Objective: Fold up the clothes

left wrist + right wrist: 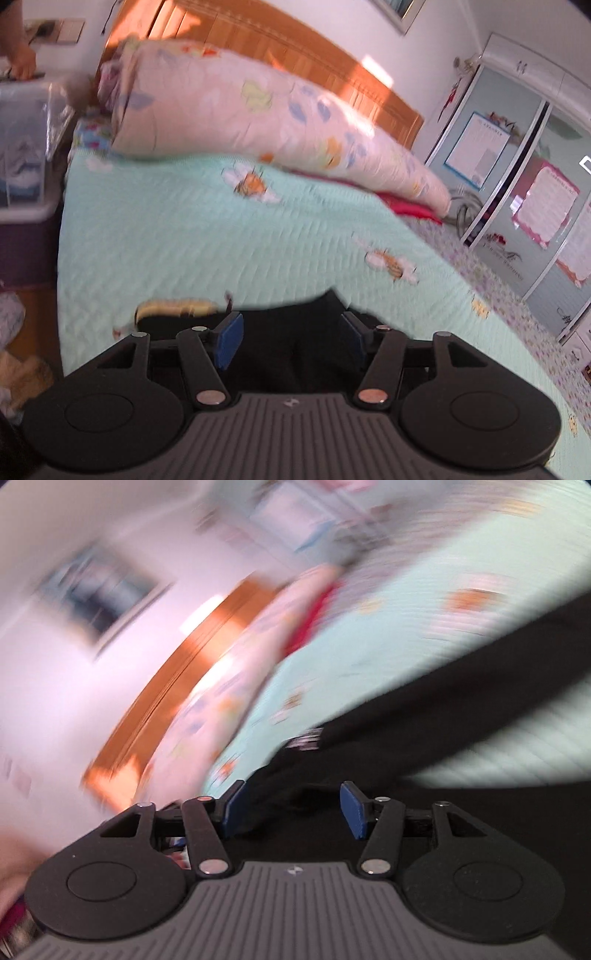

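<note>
Judging by how the black garment (pixel 295 332) lies, you are somewhere in the middle of the fold, not at its end. In the left wrist view it sits at the bottom centre of the frame on the mint quilted bedspread (pixel 184 240), just ahead of your left gripper (pixel 291 336), whose jaws stand apart with the blue pads clear of the cloth; nothing is pinched. In the right wrist view, badly smeared by motion, the same dark cloth (pixel 461 694) runs as a long band from the lower centre up to the right edge, which suggests that it is still stretched out and not a tidy packet. Your right gripper (pixel 291 812) also has its jaws apart, with dark fabric behind the gap but no pad pressing on it. How many folds are already in, the blur does not let me say. The rolled floral duvet (pixel 258 110) across the upper part of the left view and the clear storage box (pixel 26 147) at the left edge lie well apart from the garment. What seems left: a fresh grip, and at least one more fold.
</note>
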Demonstrator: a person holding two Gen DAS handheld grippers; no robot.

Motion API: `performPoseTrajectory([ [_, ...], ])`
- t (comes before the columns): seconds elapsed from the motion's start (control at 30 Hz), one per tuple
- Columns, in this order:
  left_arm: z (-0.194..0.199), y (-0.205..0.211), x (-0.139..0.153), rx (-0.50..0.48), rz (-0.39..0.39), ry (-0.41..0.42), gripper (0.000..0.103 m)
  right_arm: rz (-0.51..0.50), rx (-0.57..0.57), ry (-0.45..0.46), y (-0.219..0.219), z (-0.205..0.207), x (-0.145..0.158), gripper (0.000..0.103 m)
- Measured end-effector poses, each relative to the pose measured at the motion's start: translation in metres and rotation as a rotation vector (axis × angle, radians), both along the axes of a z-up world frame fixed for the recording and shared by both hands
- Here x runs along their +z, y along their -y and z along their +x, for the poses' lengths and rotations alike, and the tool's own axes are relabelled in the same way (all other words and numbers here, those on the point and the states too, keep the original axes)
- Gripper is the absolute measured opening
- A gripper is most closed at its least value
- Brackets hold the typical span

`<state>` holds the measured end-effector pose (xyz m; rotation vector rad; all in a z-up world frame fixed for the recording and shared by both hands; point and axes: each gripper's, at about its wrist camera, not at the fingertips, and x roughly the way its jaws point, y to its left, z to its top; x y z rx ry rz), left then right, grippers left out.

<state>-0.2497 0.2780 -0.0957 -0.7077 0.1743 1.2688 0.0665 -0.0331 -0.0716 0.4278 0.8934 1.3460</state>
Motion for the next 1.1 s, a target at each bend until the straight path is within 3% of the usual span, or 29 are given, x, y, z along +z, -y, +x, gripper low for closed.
performPoseTrajectory([
  [0.17,-0.006,0.001,-0.023,0.018,-0.004,-0.043,0.060,-0.048,0.292,0.275,-0.182,0.000,0.026,0.069],
  [0.27,-0.005,0.002,-0.031,0.012,0.010,-0.048,0.060,-0.118,0.389,0.342,-0.292,0.012,0.013,0.069],
  [0.33,0.000,0.007,-0.034,0.028,0.070,-0.083,0.060,-0.180,0.465,0.372,-0.355,0.018,-0.003,0.069],
  [0.43,0.005,0.007,-0.037,0.041,0.131,-0.112,0.060,-0.288,0.561,0.466,-0.425,0.013,-0.031,0.069],
  [0.57,0.003,0.008,-0.035,0.048,0.164,-0.096,0.060,-0.387,0.698,0.612,-0.464,-0.001,-0.067,0.068],
  [0.6,0.003,0.008,-0.035,0.048,0.168,-0.094,0.060,-0.414,0.740,0.636,-0.470,-0.004,-0.074,0.060],
  [0.63,0.002,0.009,-0.035,0.049,0.172,-0.093,0.060,-0.433,0.779,0.661,-0.475,-0.008,-0.080,0.036],
  [0.67,0.002,0.008,-0.036,0.050,0.169,-0.091,0.060,-0.426,0.803,0.687,-0.475,-0.012,-0.082,0.031],
  [0.7,0.002,0.008,-0.035,0.050,0.169,-0.088,0.060,-0.415,0.819,0.714,-0.474,-0.017,-0.080,0.014],
  [0.73,0.002,0.009,-0.035,0.051,0.174,-0.086,0.060,-0.405,0.826,0.743,-0.475,-0.021,-0.077,0.004],
  [0.8,0.001,0.013,-0.034,0.056,0.194,-0.081,0.060,-0.395,0.770,0.803,-0.480,-0.025,-0.064,0.003],
  [0.9,0.006,0.017,-0.032,0.045,0.231,-0.105,0.060,-0.356,0.626,0.776,-0.499,-0.013,-0.047,0.003],
  [0.97,0.010,0.020,-0.031,0.037,0.256,-0.122,0.060,-0.406,0.581,0.734,-0.508,-0.010,-0.056,0.012],
  [1.0,0.010,0.021,-0.031,0.035,0.258,-0.126,0.061,-0.466,0.567,0.736,-0.509,-0.012,-0.066,0.024],
  [1.03,0.011,0.021,-0.031,0.033,0.258,-0.130,0.061,-0.508,0.533,0.753,-0.507,-0.013,-0.072,0.027],
  [1.1,0.012,0.022,-0.032,0.033,0.254,-0.136,0.061,-0.478,0.431,0.722,-0.483,-0.005,-0.064,0.029],
])
